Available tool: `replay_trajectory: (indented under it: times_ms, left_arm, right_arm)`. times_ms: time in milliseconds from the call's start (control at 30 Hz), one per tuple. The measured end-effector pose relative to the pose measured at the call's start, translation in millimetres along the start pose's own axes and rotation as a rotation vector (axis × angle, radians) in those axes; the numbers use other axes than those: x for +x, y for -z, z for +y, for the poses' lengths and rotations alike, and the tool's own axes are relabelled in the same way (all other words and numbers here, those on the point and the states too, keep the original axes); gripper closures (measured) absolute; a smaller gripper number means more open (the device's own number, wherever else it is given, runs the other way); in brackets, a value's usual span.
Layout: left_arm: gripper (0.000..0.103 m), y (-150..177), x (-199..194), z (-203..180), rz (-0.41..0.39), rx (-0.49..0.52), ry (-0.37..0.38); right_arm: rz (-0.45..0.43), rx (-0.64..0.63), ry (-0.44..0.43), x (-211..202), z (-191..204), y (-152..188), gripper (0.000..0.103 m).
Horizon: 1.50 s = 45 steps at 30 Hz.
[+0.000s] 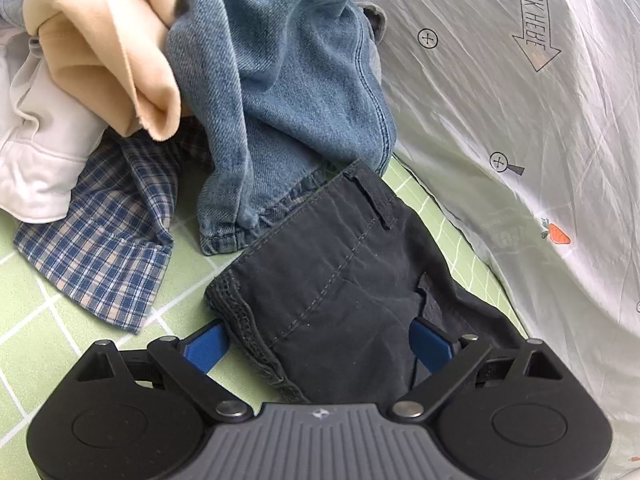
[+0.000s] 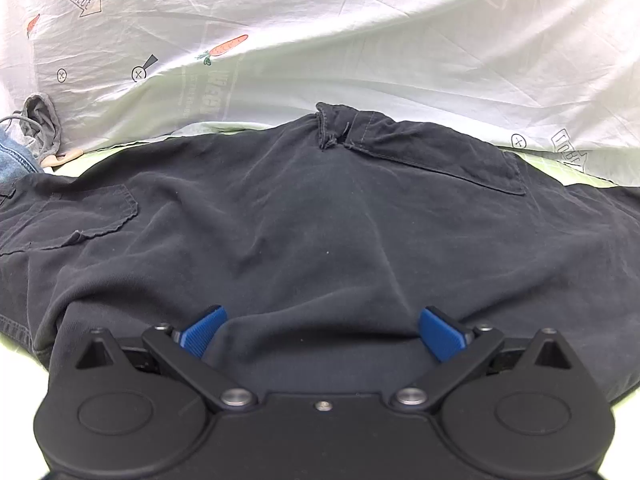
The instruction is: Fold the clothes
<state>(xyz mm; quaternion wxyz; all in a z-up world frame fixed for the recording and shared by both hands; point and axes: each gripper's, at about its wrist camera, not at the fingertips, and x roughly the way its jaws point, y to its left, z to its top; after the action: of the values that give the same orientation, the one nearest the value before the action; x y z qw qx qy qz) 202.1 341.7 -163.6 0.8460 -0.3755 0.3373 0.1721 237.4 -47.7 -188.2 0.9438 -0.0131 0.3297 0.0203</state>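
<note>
At the upper left of your left wrist view, a white garment (image 1: pixel 36 160) and a peach garment (image 1: pixel 104 60) are piling over a blue plaid shirt (image 1: pixel 100 248), while blue jeans (image 1: pixel 288 92) are draping down the centre onto the green grid mat (image 1: pixel 36 328). Your left gripper (image 1: pixel 318 344) is standing spread at the bottom, its blue fingertips (image 1: pixel 208 346) flanking the waistband end of the black trousers (image 1: pixel 340 272), which are lying from centre to lower right; a white printed sheet (image 1: pixel 520 120) is filling the right side.

In your right wrist view, the black trousers (image 2: pixel 304 220) are spreading across the whole middle of the frame, the printed sheet (image 2: pixel 320 40) behind them. Your right gripper (image 2: pixel 322 332) is resting wide open on the dark cloth at bottom centre, pinching nothing.
</note>
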Motion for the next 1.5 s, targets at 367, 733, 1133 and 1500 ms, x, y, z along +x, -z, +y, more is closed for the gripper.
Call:
replay_trajectory:
  times_ms: [367,733,1133,1500]
  left_arm:
    - [0.079,2,-39,-33,-0.108,0.143,0.065]
    - [0.079,28,-69,-163,-0.062,0.415,0.544]
    - [0.045,52,-1,-139,0.319,-0.034,0.809]
    - [0.049,61,26,-117,0.372,-0.107,0.716]
  right_arm:
    - [-0.004,0.0,-0.014,-1,-3,2,0.0]
    - [0.027,0.007,-0.05,-5,-9,2,0.0]
    - [0.107,0.122,-0.149,-18,-33,-5,0.0]
    - [0.043,0.492,-0.344,-33,-64,-21,0.002]
